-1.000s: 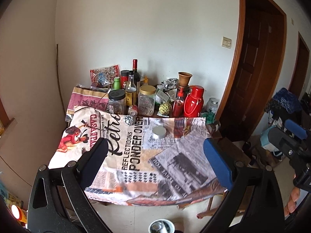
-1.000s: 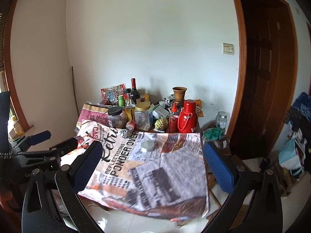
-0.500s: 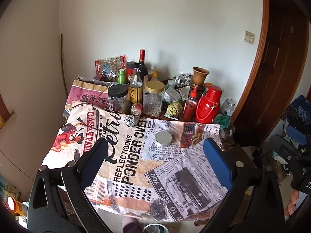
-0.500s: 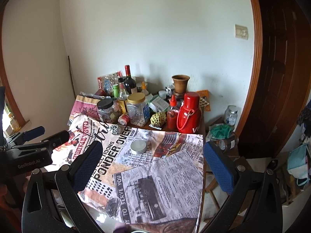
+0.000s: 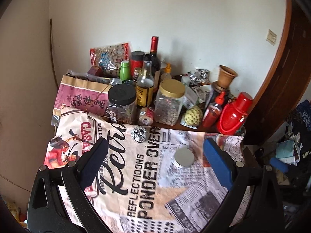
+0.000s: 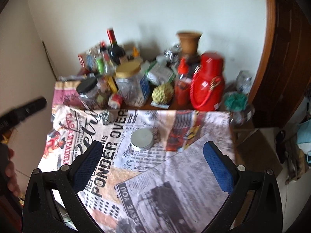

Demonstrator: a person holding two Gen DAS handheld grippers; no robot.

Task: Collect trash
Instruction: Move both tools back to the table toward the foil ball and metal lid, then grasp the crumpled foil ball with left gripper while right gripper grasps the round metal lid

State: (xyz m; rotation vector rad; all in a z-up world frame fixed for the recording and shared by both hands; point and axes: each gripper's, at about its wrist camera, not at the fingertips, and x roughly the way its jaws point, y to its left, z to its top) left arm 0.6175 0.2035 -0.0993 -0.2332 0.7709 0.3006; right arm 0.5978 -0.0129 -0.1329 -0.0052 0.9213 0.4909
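Observation:
A crumpled foil ball [image 5: 138, 134] lies on the newspaper-print tablecloth [image 5: 147, 178], near the row of jars. A round silver tin [image 5: 184, 157] sits to its right; it also shows in the right wrist view as a silver tin [image 6: 141, 139], with the foil ball [image 6: 107, 116] blurred at the cloth's far edge. My left gripper [image 5: 155, 155] hangs open above the cloth, short of the foil ball. My right gripper [image 6: 153, 159] is open too, just short of the tin. Neither holds anything.
The back of the table is crowded: a black-lidded jar [image 5: 122, 104], a gold-lidded jar [image 5: 170, 103], bottles [image 5: 144, 85], a red thermos [image 5: 234, 116], a red sauce bottle [image 5: 212, 112] and a clay pot [image 5: 225, 76]. A wooden door frame [image 6: 262, 58] and floor clutter [image 6: 291, 155] lie right.
Both grippers have moved forward and down toward the table; the tin and foil ball now appear much closer. The right wrist view is motion-blurred. Both stay open.

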